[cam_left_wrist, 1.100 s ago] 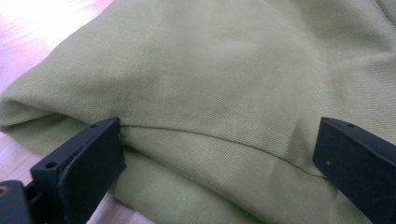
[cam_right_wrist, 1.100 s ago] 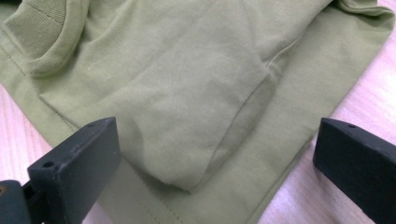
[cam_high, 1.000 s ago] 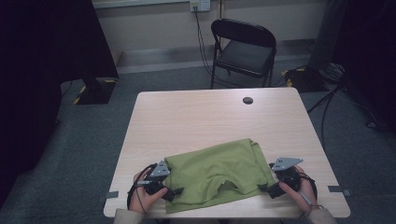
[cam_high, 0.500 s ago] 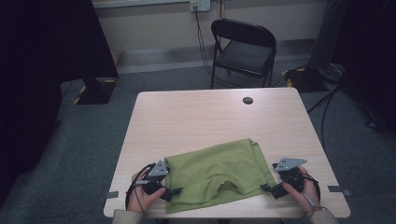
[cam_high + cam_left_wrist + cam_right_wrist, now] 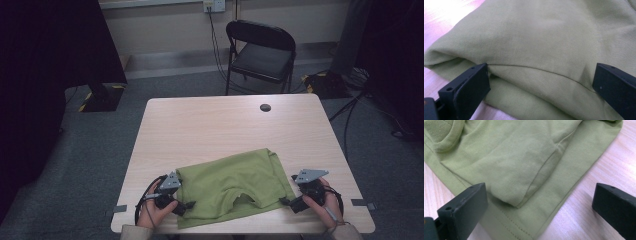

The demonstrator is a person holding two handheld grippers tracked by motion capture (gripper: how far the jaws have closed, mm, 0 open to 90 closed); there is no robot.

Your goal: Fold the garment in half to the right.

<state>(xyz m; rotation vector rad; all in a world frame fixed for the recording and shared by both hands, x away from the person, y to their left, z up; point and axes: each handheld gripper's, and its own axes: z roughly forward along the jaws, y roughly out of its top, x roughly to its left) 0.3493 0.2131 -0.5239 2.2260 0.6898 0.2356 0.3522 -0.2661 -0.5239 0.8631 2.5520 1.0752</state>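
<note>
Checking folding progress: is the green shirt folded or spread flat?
Folded: the green shirt lies doubled, layers stacked, sleeve tucked over its body.

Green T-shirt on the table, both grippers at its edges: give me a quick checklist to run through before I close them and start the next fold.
1. Left gripper open: ok, jaws spread wide.
2. Right gripper open: ok, jaws spread wide.
3. Cloth between the left jaws: ok, the folded edge of the green T-shirt lies in the gap.
4. Cloth between the right jaws: ok in part, the shirt's corner and a folded sleeve cover the left of the gap, bare table the right.
5. Room ahead for the fold: ok, only a small dark round object near the far edge.
6. How many layers each grasp would take: cannot tell.
</note>
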